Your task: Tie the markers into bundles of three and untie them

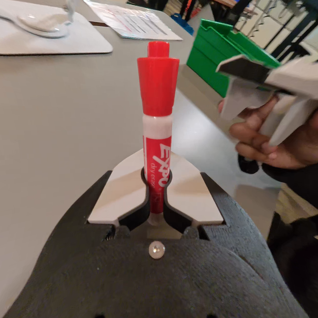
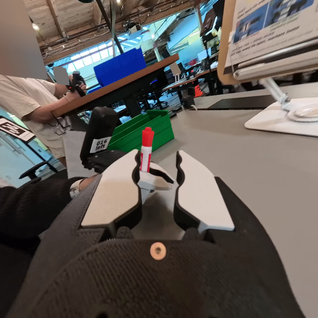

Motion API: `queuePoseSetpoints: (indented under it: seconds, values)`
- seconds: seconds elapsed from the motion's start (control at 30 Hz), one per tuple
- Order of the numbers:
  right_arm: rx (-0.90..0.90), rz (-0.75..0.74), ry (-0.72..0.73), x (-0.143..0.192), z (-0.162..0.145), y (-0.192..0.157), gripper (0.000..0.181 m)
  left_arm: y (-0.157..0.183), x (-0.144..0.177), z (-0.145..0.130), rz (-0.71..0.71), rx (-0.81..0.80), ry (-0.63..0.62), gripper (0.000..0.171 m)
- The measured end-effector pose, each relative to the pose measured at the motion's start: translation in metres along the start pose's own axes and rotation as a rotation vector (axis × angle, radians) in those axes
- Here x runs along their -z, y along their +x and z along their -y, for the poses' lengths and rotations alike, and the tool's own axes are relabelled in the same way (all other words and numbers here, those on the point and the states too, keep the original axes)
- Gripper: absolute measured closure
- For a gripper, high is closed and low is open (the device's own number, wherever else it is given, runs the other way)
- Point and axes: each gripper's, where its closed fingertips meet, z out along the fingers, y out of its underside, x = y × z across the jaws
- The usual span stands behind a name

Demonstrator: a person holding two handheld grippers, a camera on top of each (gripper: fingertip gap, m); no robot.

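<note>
A red dry-erase marker with a red cap stands upright in my left gripper, which is shut on the lower part of its barrel above the grey table. My right gripper, held by a hand, is to the right of the marker with its jaws apart and nothing in them. In the right wrist view my right gripper is open, and the marker rises from the left gripper just beyond its left finger. No other markers or ties show.
A green bin sits on the table behind the marker; it also shows in the right wrist view. A white stand base and a laminated sheet lie at the far side. A person stands beyond the table. The left gripper's tips are roughly 9 cm from the right gripper's.
</note>
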Motion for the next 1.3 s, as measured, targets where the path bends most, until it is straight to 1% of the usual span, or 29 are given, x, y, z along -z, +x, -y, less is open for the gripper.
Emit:
queuePoseSetpoints:
  seconds: [0.1, 0.2, 0.27, 0.37, 0.43, 0.5, 0.57, 0.63, 0.7, 0.73, 0.8, 0.87, 0.97, 1.07, 1.1, 1.2, 1.23, 1.3]
  values:
    - [0.06, -0.036, 0.029, -0.006, 0.025, 0.0, 0.139, -0.012, 0.01, 0.0, 0.089, -0.032, 0.021, 0.16]
    - [0.117, -0.045, 0.033, -0.023, 0.052, -0.007, 0.139, -0.014, 0.019, -0.002, 0.096, 0.019, 0.04, 0.16]
    - [0.149, -0.026, 0.018, -0.044, 0.067, -0.015, 0.139, -0.015, 0.026, -0.005, 0.093, 0.045, 0.047, 0.16]
    - [0.213, 0.046, -0.063, -0.092, 0.079, -0.038, 0.136, -0.019, 0.039, -0.01, 0.112, 0.066, 0.057, 0.159]
    - [0.257, 0.127, -0.172, -0.129, 0.075, -0.06, 0.132, -0.022, 0.049, -0.013, 0.124, 0.105, 0.075, 0.16]
    - [0.266, 0.234, -0.282, -0.168, 0.069, -0.086, 0.132, -0.025, 0.06, -0.018, 0.126, 0.153, 0.087, 0.16]
    - [0.169, 0.37, -0.348, -0.21, 0.069, -0.115, 0.134, -0.032, 0.069, -0.023, 0.144, 0.196, 0.094, 0.16]
    - [0.013, 0.463, -0.471, -0.255, 0.064, -0.136, 0.135, -0.04, 0.078, -0.026, 0.169, 0.237, 0.105, 0.16]
    - [-0.061, 0.489, -0.637, -0.299, 0.047, -0.146, 0.134, -0.044, 0.085, -0.027, 0.175, 0.274, 0.125, 0.16]
    - [-0.042, 0.467, -0.721, -0.319, 0.033, -0.144, 0.136, -0.044, 0.088, -0.027, 0.178, 0.287, 0.134, 0.16]
    - [0.051, 0.399, -0.874, -0.351, 0.0, -0.136, 0.141, -0.047, 0.094, -0.03, 0.196, 0.295, 0.137, 0.16]
    - [0.152, 0.344, -1.019, -0.37, -0.037, -0.132, 0.146, -0.051, 0.099, -0.034, 0.218, 0.303, 0.133, 0.16]
    - [0.269, 0.308, -1.209, -0.381, -0.091, -0.136, 0.148, -0.054, 0.103, -0.037, 0.214, 0.32, 0.135, 0.16]
    - [0.376, 0.252, -1.357, -0.383, -0.134, -0.131, 0.148, -0.058, 0.108, -0.04, 0.221, 0.338, 0.138, 0.16]
    - [0.39, 0.219, -1.39, -0.384, -0.145, -0.126, 0.153, -0.058, 0.109, -0.04, 0.222, 0.342, 0.141, 0.16]
    - [0.335, 0.188, -1.473, -0.386, -0.166, -0.122, 0.179, -0.059, 0.112, -0.041, 0.225, 0.351, 0.143, 0.16]
    - [0.32, 0.18, -1.484, -0.387, -0.17, -0.121, 0.181, -0.06, 0.112, -0.041, 0.23, 0.352, 0.141, 0.16]
    - [0.315, 0.158, -1.499, -0.39, -0.177, -0.116, 0.175, -0.062, 0.111, -0.042, 0.24, 0.351, 0.131, 0.16]
